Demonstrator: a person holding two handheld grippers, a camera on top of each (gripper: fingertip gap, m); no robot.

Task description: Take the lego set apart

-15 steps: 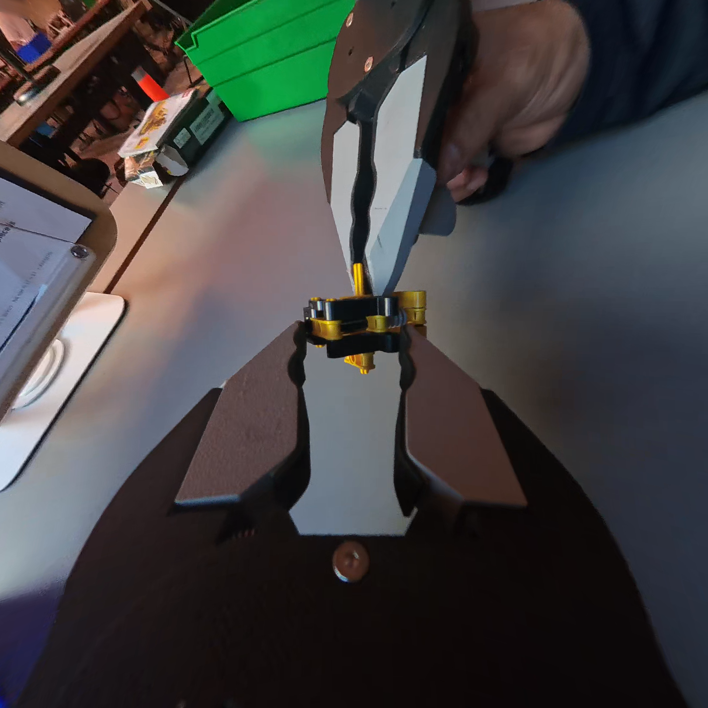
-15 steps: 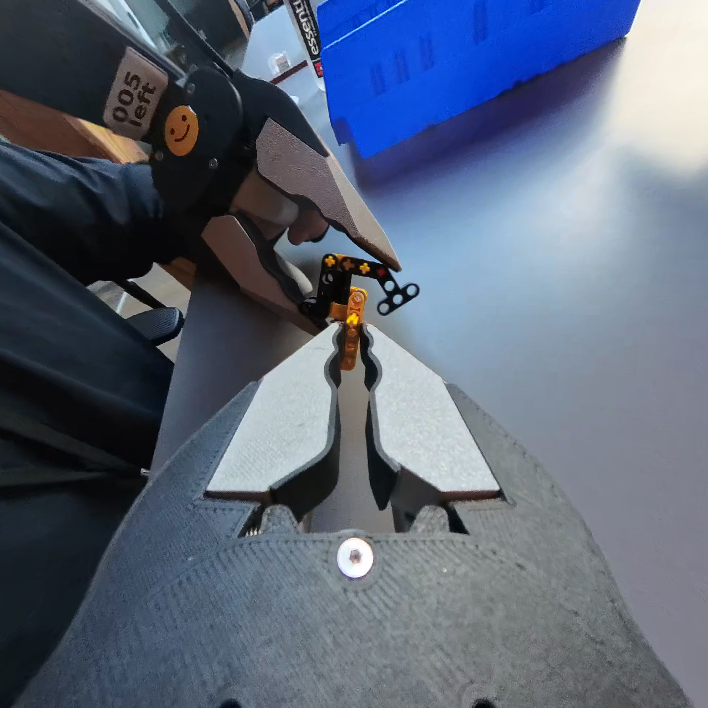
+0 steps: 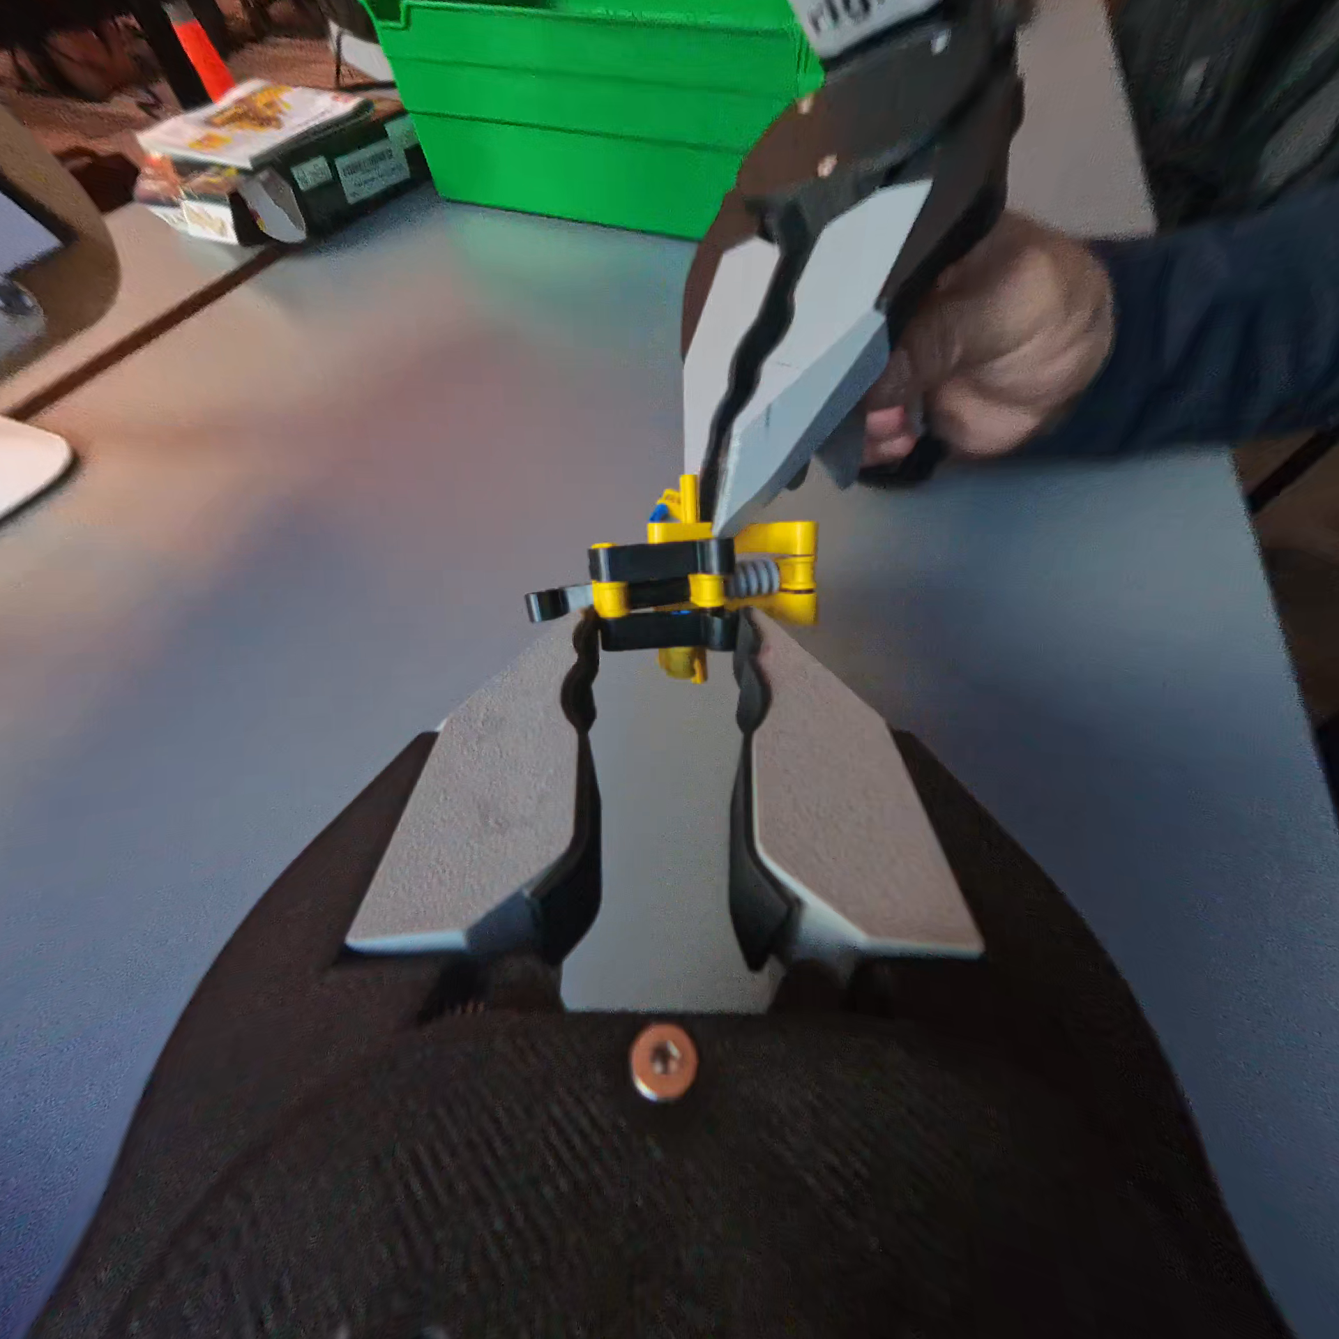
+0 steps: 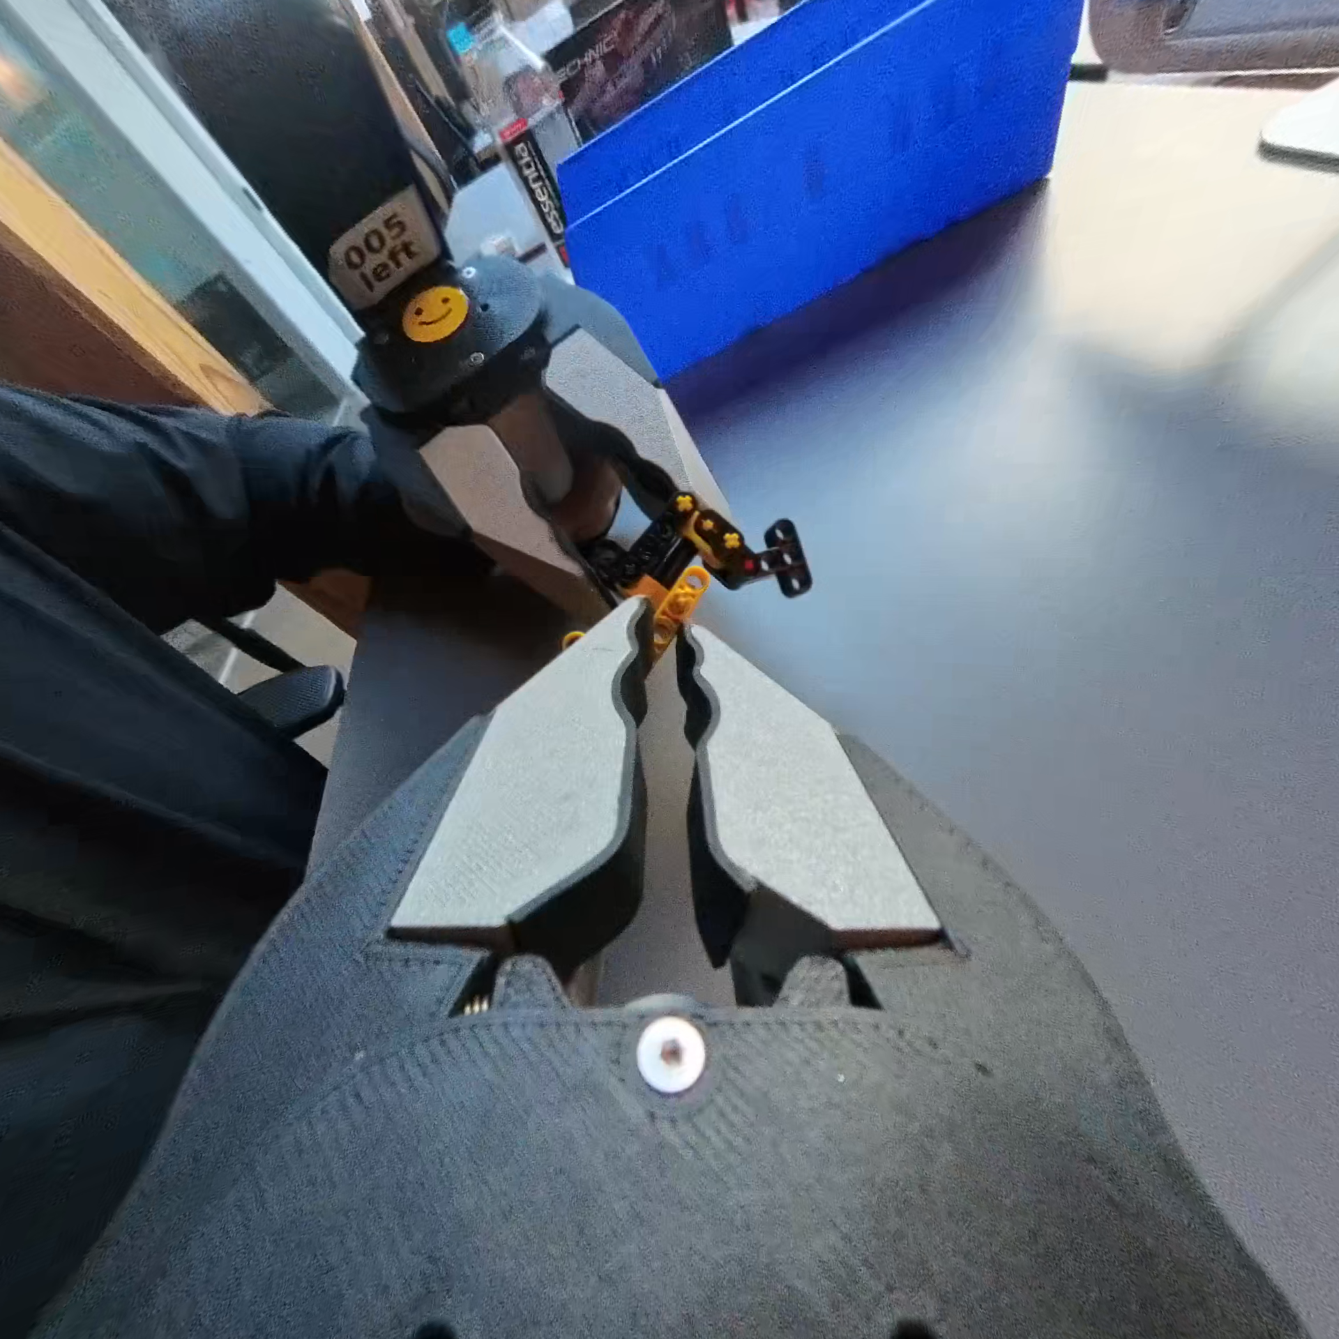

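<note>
A small black-and-yellow lego assembly point(image 3: 659, 580) is held above the grey table point(image 3: 290, 507). My left gripper point(image 3: 666, 634) is shut on its black beams from the near side. My right gripper point(image 3: 706, 507) comes down from the upper right and is shut on a thin yellow piece point(image 3: 688, 500) on top of the assembly. In the right wrist view, my right gripper point(image 4: 663, 627) pinches the yellow beam point(image 4: 677, 601) at its fingertips. My left gripper point(image 4: 652, 551) holds the black frame point(image 4: 724, 551) just beyond it. Where the yellow beam joins the frame is hidden.
A green bin point(image 3: 601, 123) stands at the back of the table, with a box and booklet point(image 3: 268, 145) to its left. A white stand base point(image 3: 29, 464) is at the far left. A blue bin point(image 4: 811, 181) stands behind the assembly. The table edge point(image 3: 1246, 507) runs close on the right.
Both grippers have turned while keeping their grip. The assembly now sits tilted in the right wrist view, and the right gripper leans in from farther right in the left wrist view.
</note>
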